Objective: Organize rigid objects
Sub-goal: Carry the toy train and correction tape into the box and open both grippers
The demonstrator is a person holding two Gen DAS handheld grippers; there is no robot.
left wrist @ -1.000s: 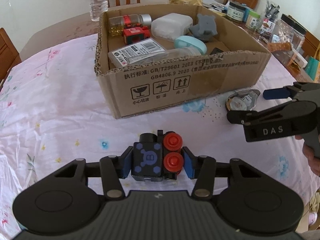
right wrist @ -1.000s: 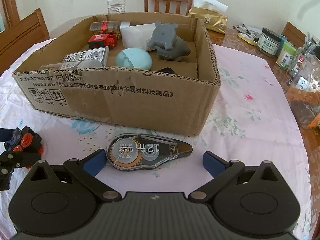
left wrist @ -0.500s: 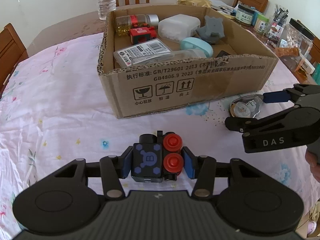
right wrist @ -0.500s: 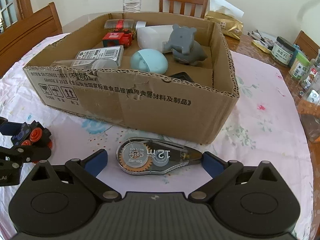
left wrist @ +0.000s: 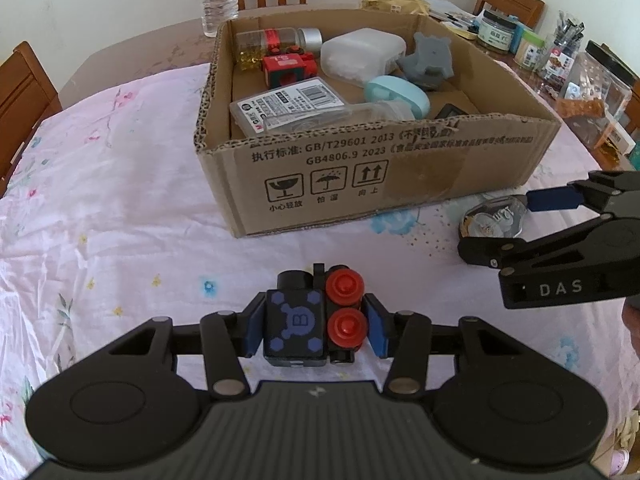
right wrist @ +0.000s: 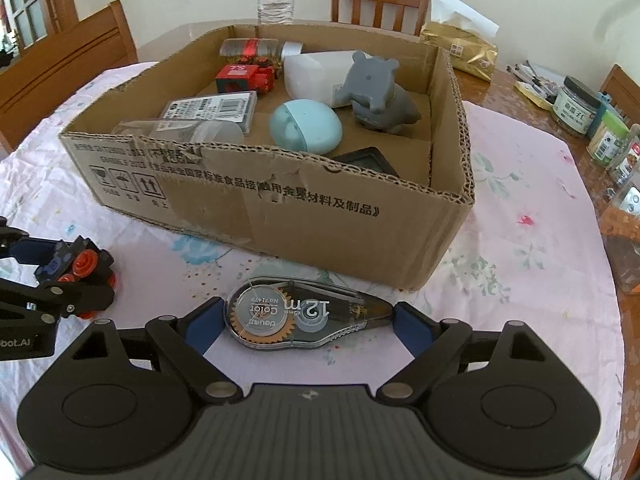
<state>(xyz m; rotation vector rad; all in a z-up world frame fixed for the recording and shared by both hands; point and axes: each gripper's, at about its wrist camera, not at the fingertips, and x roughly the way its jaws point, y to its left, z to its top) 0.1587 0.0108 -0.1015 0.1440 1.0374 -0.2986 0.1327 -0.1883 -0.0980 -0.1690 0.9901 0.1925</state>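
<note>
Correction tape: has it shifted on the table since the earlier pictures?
No. The correction tape lies in the same spot beside the cardboard box.

From my left wrist view, my right gripper (left wrist: 516,220) covers part of the correction tape (left wrist: 490,220); the cardboard box (left wrist: 400,172) wall hides the lower half of a black item (right wrist: 366,160); my hand (left wrist: 632,316) is cut off at the edge.
</note>
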